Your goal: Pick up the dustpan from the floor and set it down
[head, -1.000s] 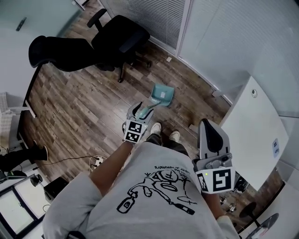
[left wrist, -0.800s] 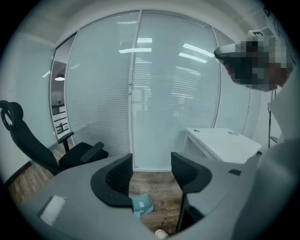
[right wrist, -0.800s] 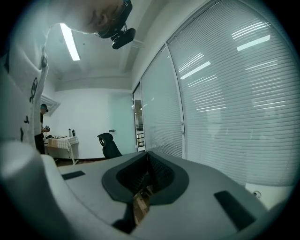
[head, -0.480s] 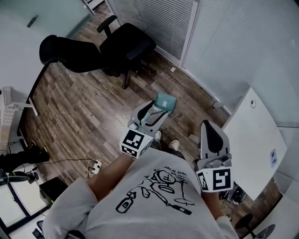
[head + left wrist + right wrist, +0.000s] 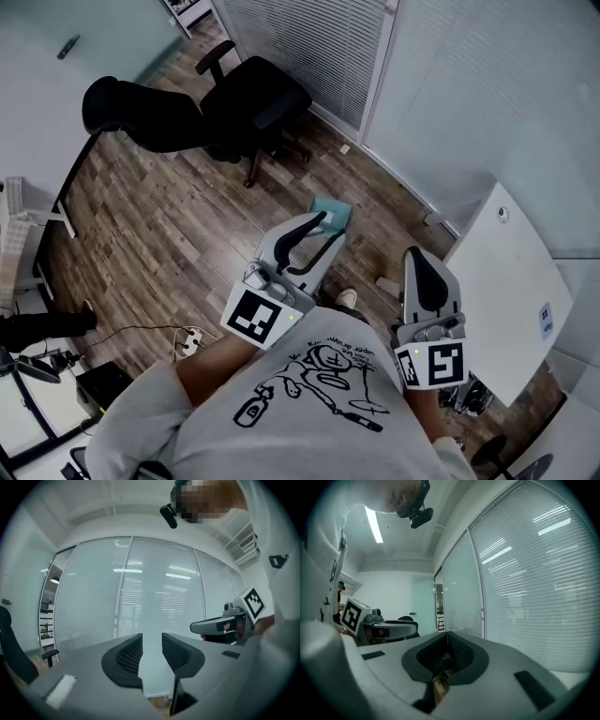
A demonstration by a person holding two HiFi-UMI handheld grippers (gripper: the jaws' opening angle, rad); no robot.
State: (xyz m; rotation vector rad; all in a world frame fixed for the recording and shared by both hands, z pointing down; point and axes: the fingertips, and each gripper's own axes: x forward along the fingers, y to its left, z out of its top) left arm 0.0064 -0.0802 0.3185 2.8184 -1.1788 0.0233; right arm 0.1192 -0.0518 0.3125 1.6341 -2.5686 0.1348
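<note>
The teal dustpan (image 5: 333, 208) lies on the wooden floor in the head view, its near part hidden behind my left gripper. My left gripper (image 5: 323, 230) is held high above the floor, pointing level, and its jaws are closing with nothing between them. In the left gripper view that gripper (image 5: 152, 641) shows a plain gap, with only window blinds beyond it. My right gripper (image 5: 419, 258) is held at the right, away from the dustpan. Its pads meet in the right gripper view (image 5: 447, 639), with nothing gripped.
Two black office chairs (image 5: 253, 94) stand at the back left. A white table (image 5: 506, 281) is at the right, below a glass wall with blinds (image 5: 309, 37). A power strip with cable (image 5: 192, 333) lies on the floor at left. The person's shoe (image 5: 347, 298) shows near the dustpan.
My left gripper has risen from the dustpan's handle near the floor to a high, level pose, and its jaws have narrowed. The dustpan stays on the floor. The right gripper has kept still.
</note>
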